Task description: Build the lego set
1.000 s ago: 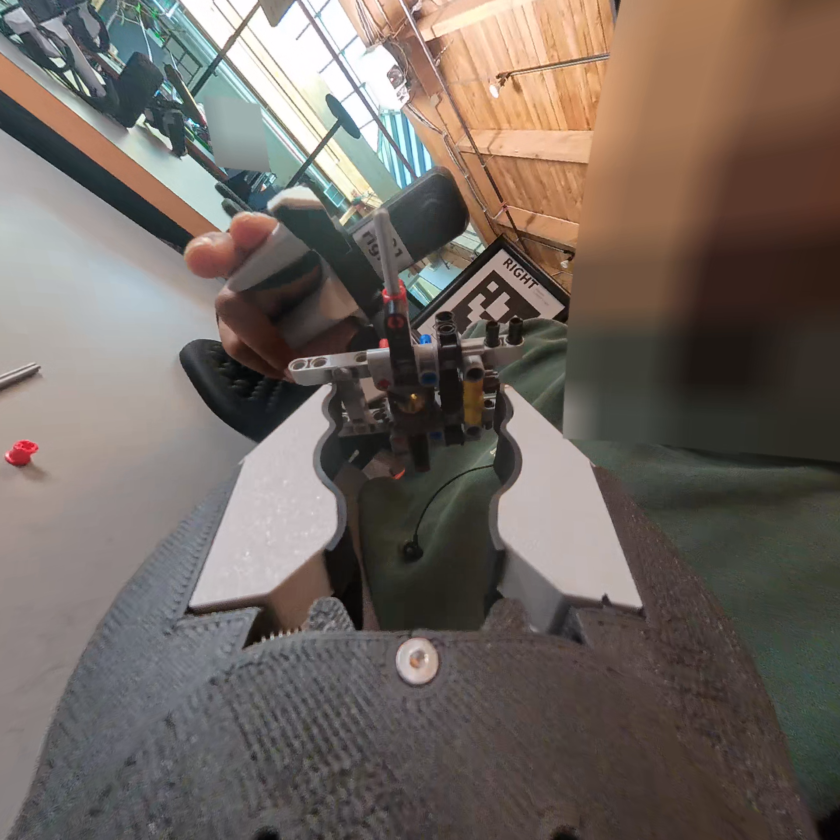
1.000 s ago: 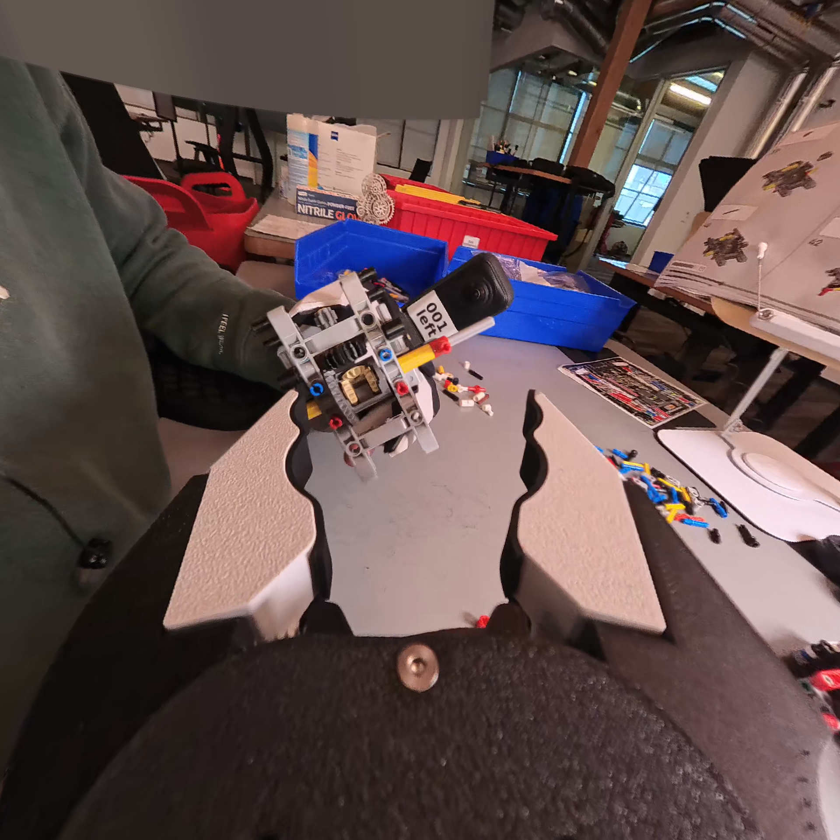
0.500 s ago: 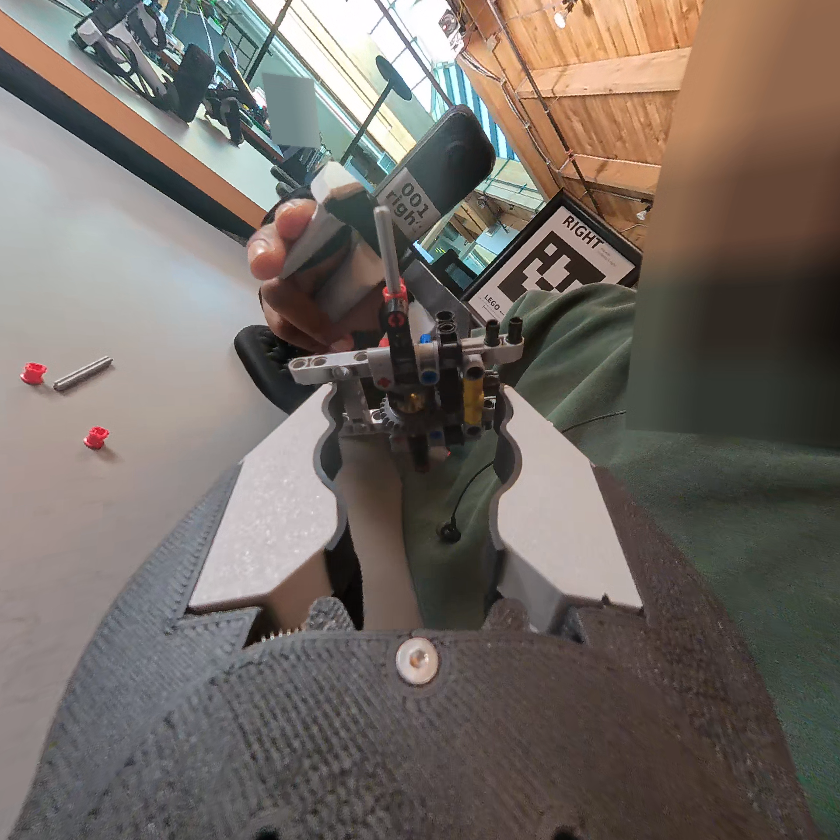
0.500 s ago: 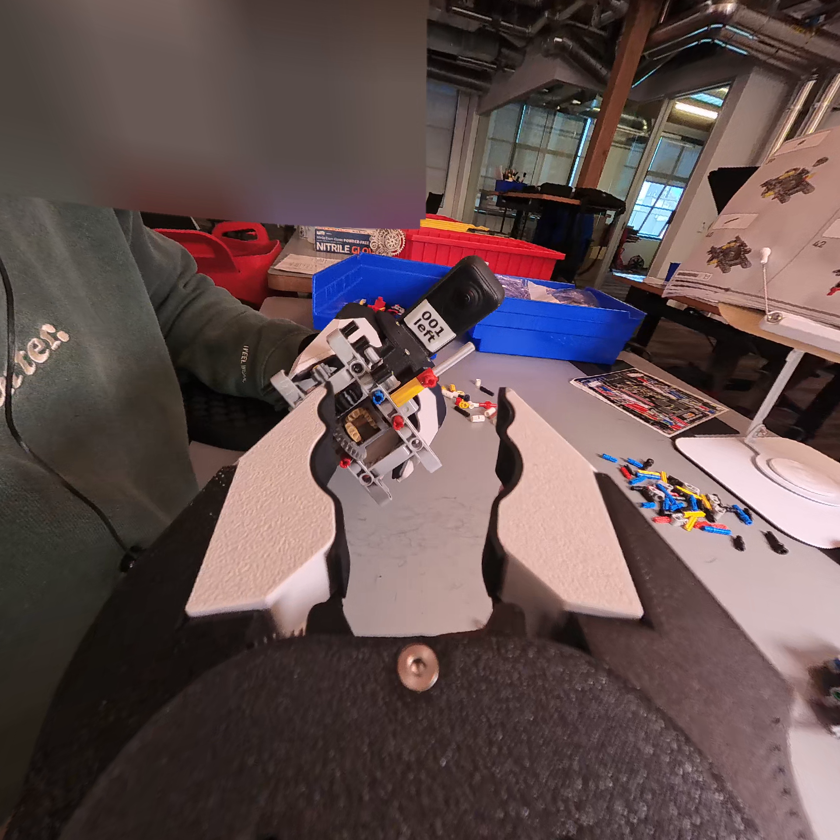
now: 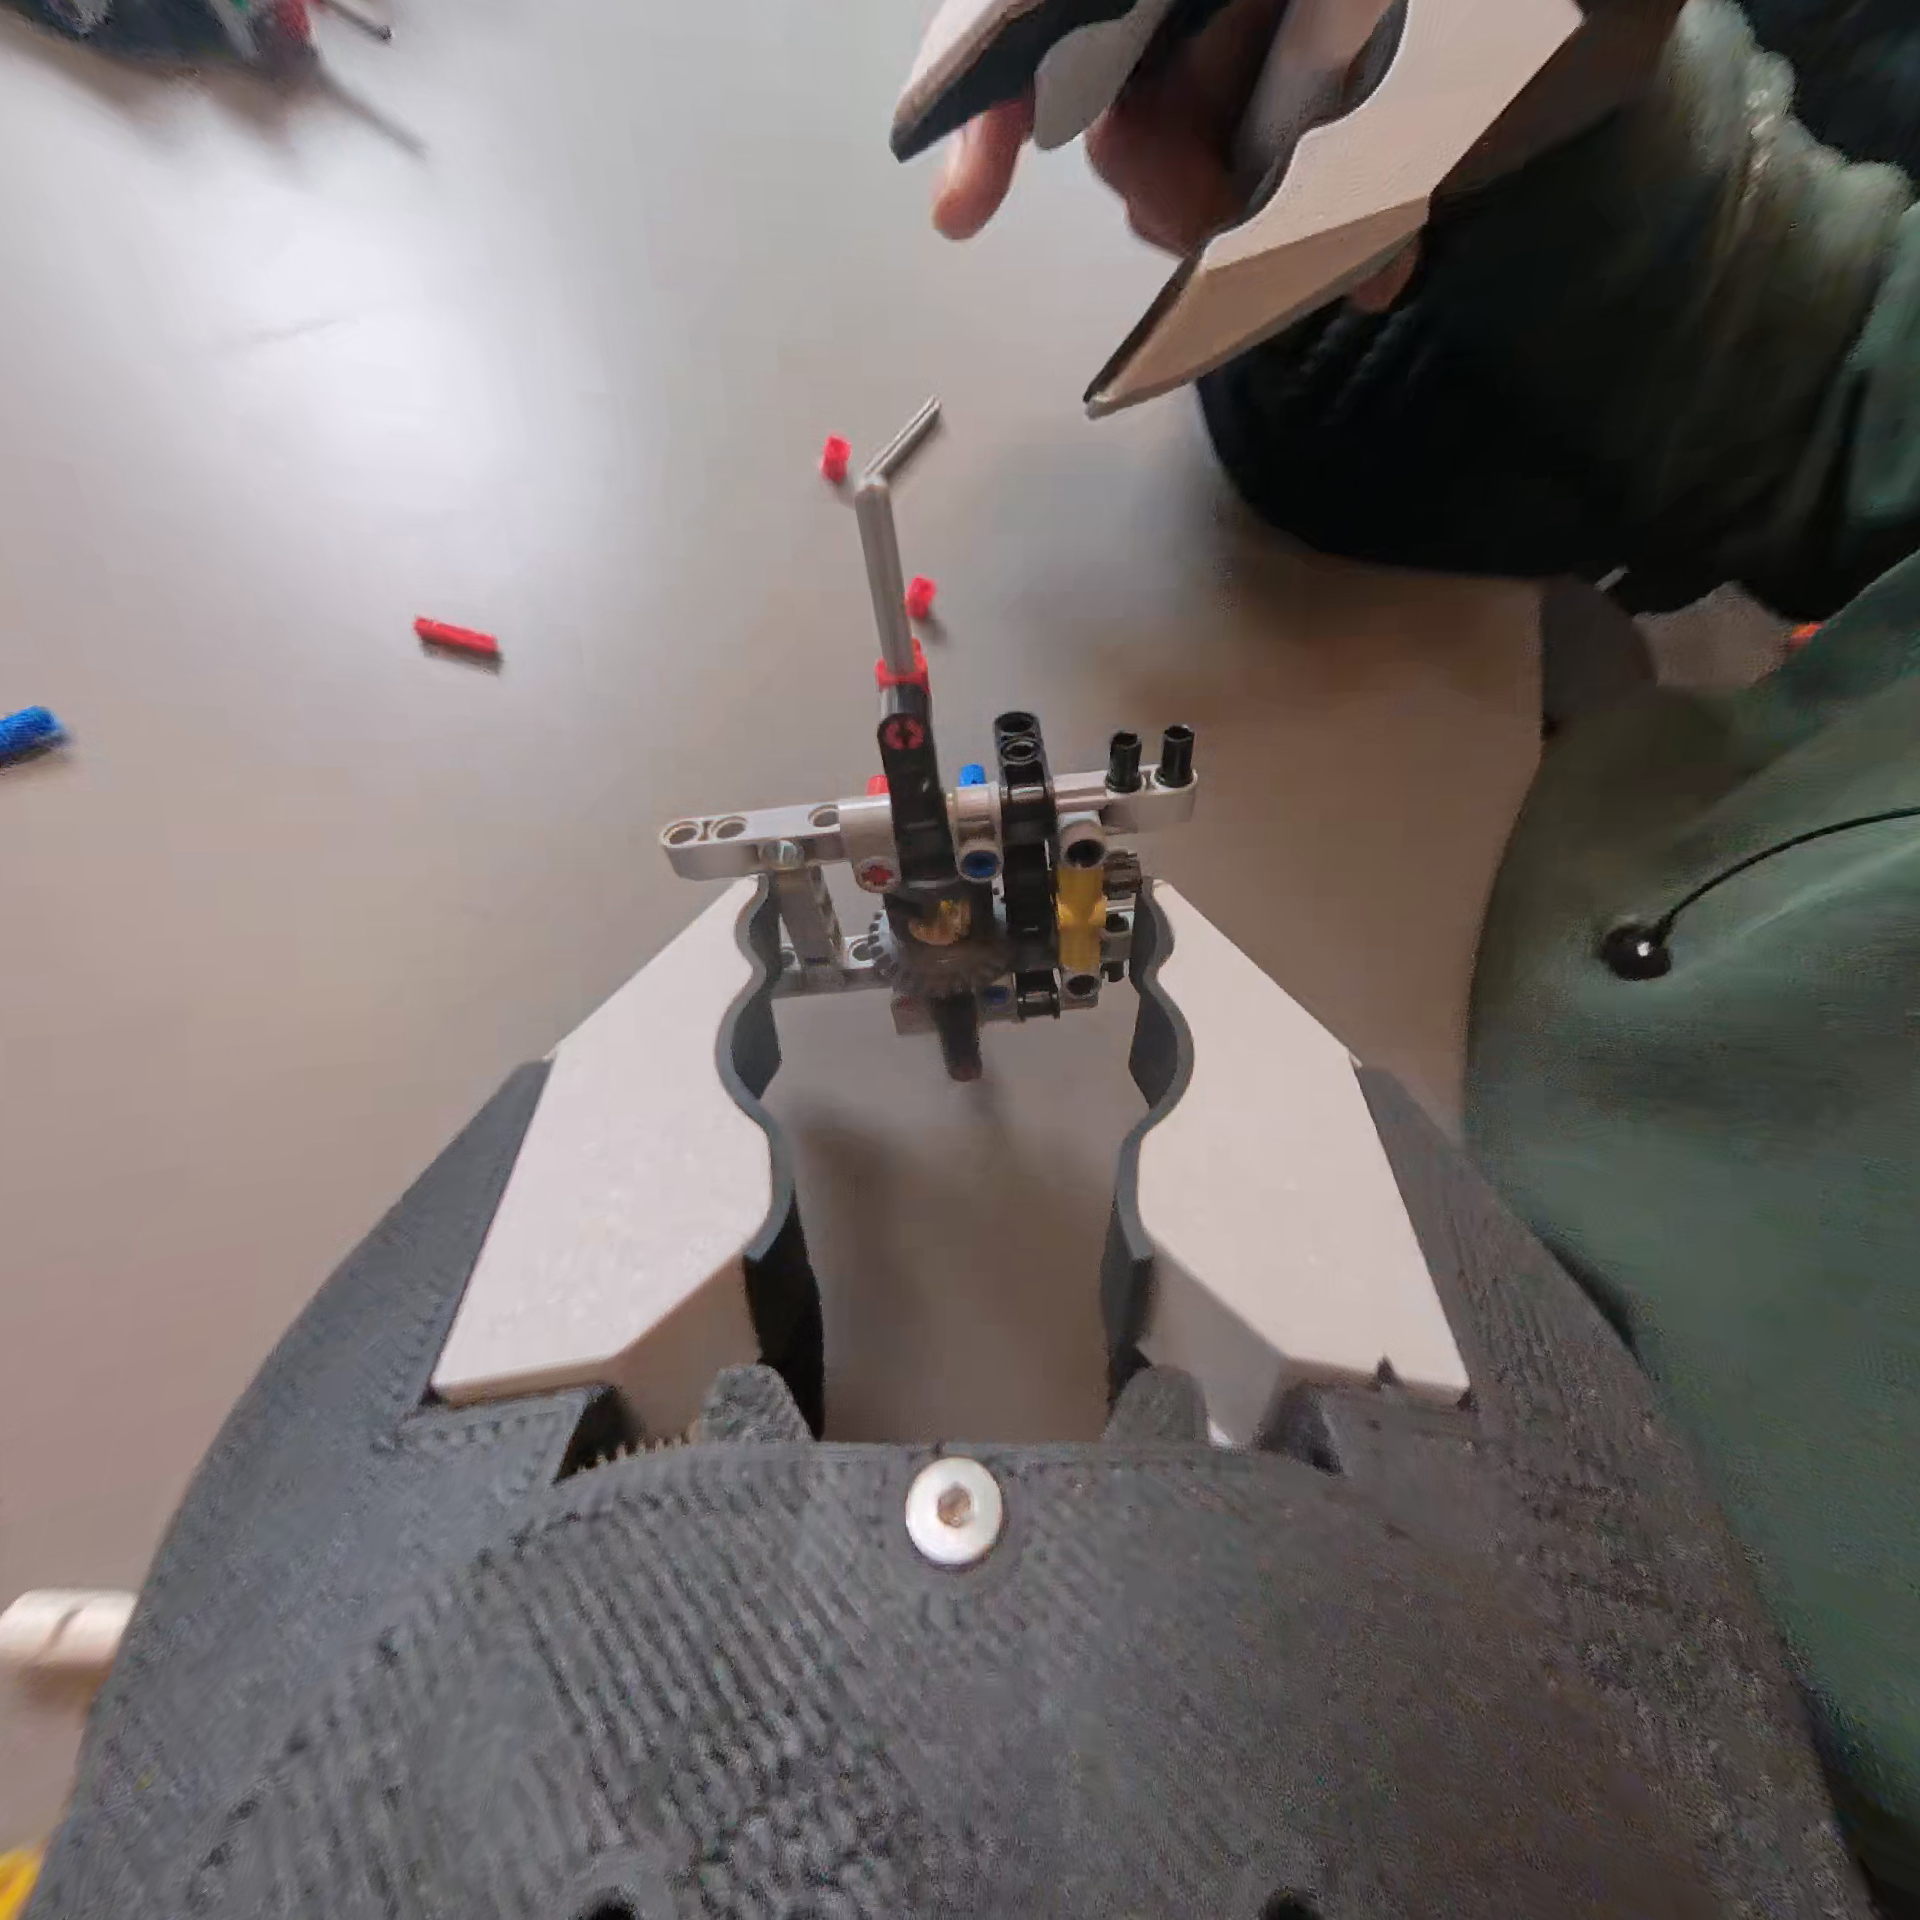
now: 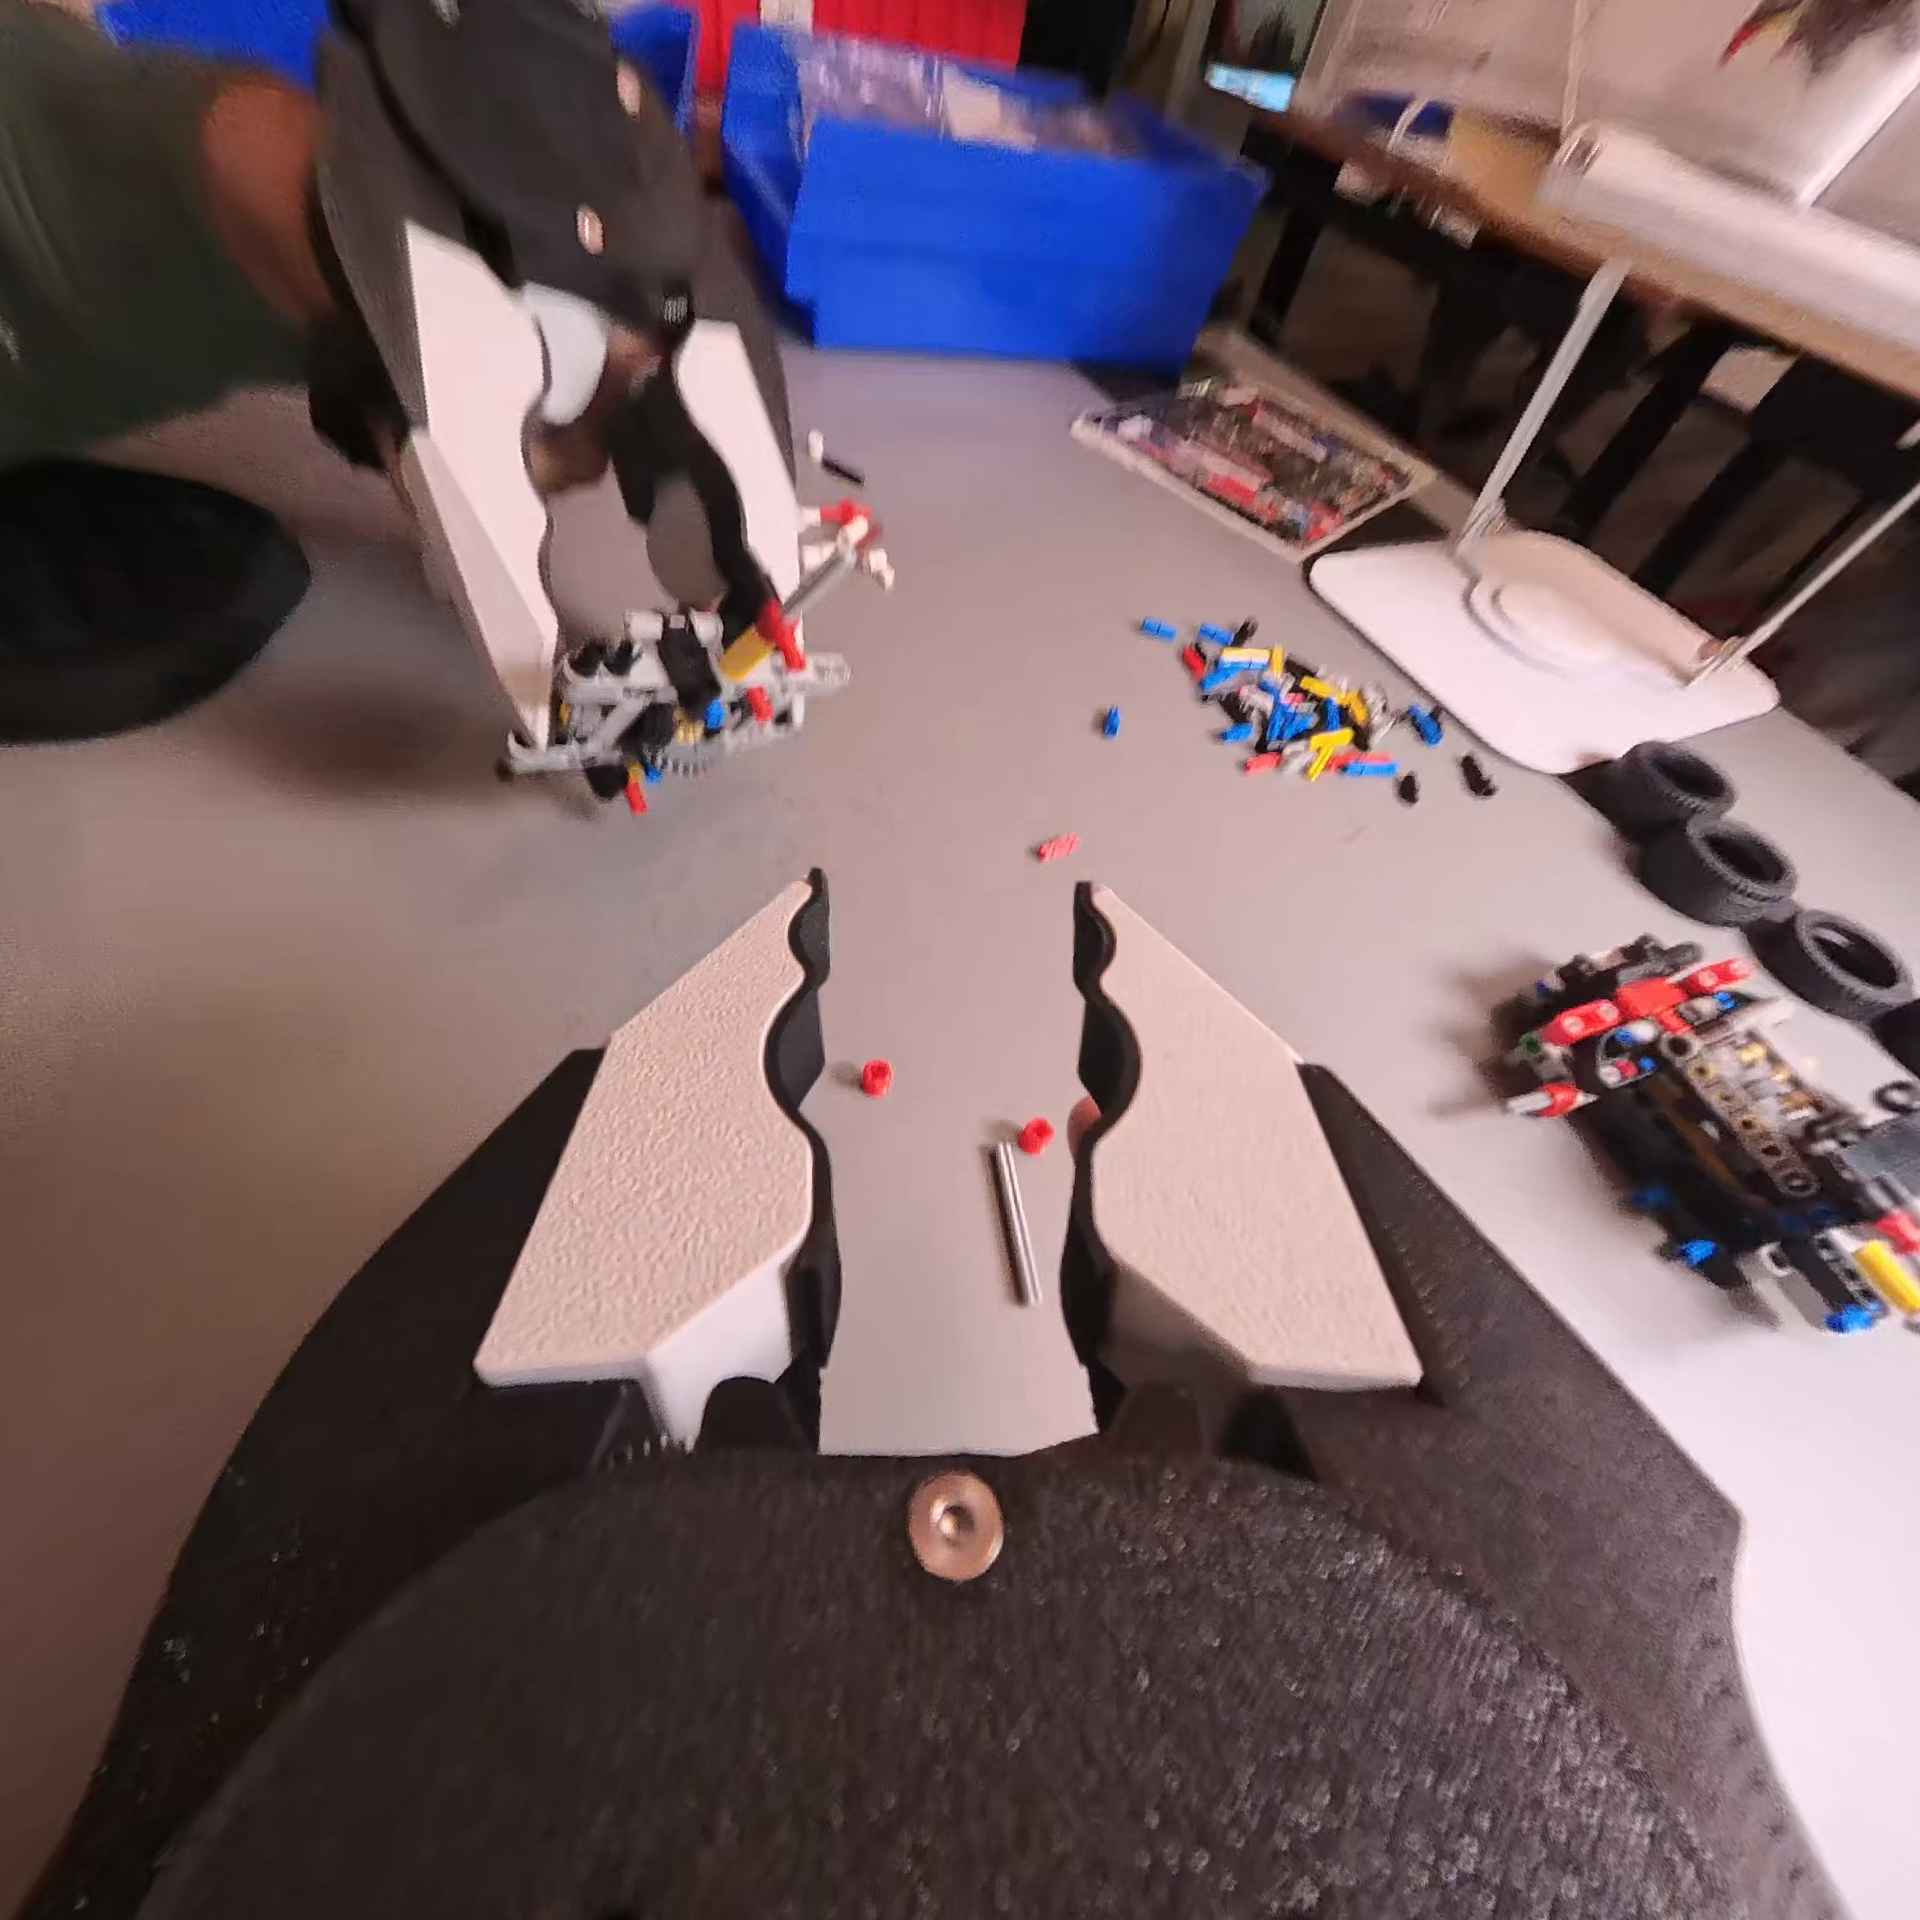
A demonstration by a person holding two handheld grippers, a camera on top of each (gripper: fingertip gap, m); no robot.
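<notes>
The left gripper (image 5: 951, 940) is clamped on the small grey-framed lego gearbox assembly (image 5: 935, 873) with black, yellow and blue pins, held low over the grey table (image 5: 312, 416), its long grey axle (image 5: 885, 582) sticking forward. The right gripper (image 6: 951, 899) hangs empty with its jaws parted, pointing down at the table. Directly between its fingers lie a loose thin grey metal-looking axle rod (image 6: 1013, 1221) and two small red bushings (image 6: 876, 1076), the rod's long axis running along the fingers and close to the right-hand one. By my reading, the right gripper is nearer and must drop straight down to pinch across the rod.
</notes>
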